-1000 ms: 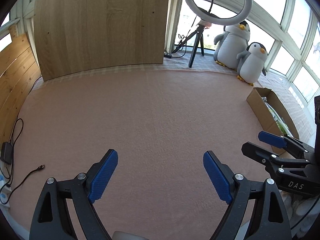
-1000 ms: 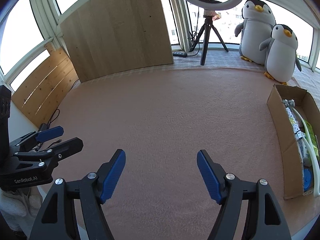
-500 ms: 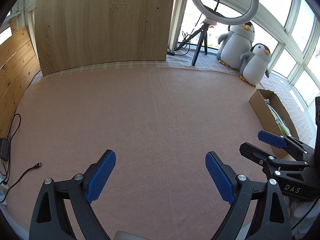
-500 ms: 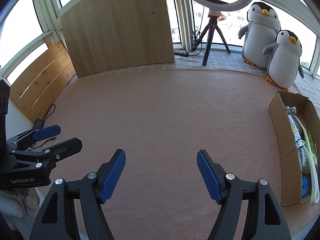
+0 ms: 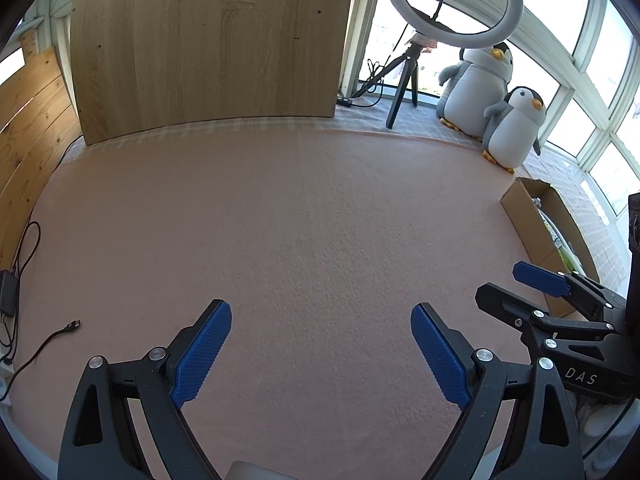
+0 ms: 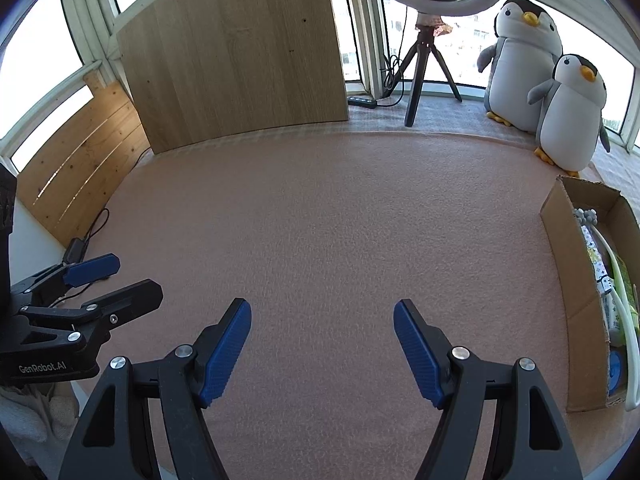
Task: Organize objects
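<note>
moved: both of my claws have pulled back and tipped up a little since a second ago, so the two penguins and the box sit lower and smaller in the left view. nothing on the mat has shifted.
my left claw [image 5: 321,354]: wide open, blue pads far apart, holding nothing, hanging over the bare pink mat [image 5: 300,220].
my right claw [image 6: 322,350]: wide open too, nothing between its pads, over the same mat, just beside my left claw.
side by side: each claw can see the other one at the edge of its view, and they are not touching.
cable [image 5: 44,342]: a thin black wire lies at the left edge of the mat, its plug end loose on the mat.
box [image 6: 568,280]: a brown cardboard box sits at the right edge of the mat, open on top. the things to tidy are inside it: a long white curved piece [image 6: 622,308], some papery packs with dots, something green, and a blue round thing near the front end. i cannot tell what each one is.
penguins: a big soft penguin [image 6: 520,64] and a small one [image 6: 570,116] stand past the box, touching each other, by the windows.
ring light [image 5: 452,4]: on a black tripod, left of the penguins.
far back: a big wood board [image 5: 208,44] leans up at the far edge of the mat.
</note>
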A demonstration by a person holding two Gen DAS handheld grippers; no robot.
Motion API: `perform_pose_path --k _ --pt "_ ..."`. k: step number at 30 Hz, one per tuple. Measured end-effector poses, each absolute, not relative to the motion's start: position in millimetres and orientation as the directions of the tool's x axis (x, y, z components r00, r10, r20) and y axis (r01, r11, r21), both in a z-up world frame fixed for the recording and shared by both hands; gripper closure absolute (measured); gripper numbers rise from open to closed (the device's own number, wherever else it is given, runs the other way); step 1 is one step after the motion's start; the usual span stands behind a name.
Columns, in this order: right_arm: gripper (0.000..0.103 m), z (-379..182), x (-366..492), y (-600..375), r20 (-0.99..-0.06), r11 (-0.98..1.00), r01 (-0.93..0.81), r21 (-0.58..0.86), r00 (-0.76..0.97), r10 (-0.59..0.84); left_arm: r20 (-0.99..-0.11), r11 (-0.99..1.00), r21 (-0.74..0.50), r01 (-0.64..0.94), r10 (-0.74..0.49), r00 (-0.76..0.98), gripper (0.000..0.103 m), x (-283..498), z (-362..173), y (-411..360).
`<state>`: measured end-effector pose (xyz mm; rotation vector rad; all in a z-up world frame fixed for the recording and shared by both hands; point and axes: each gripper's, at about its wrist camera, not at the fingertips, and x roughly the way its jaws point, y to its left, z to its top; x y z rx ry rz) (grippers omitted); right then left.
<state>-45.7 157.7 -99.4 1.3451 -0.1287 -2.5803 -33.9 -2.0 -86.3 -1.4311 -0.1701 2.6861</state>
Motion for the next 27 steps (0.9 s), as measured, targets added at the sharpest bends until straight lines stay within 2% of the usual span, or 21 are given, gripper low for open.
perform_pose_path --k 18,27 --pt "0.033 -101.4 -42.7 156.1 -0.804 -0.972 0.157 0.175 -0.548 -0.233 -0.821 -0.991 -0.128 -0.022 0.118 -0.559 0.009 -33.5 -87.4 -1.8" --pt "0.033 -104.3 -43.8 155.3 -0.81 -0.972 0.158 0.175 -0.537 -0.234 -0.832 -0.992 -0.129 0.002 0.107 -0.544 0.006 -36.1 -94.4 -8.0"
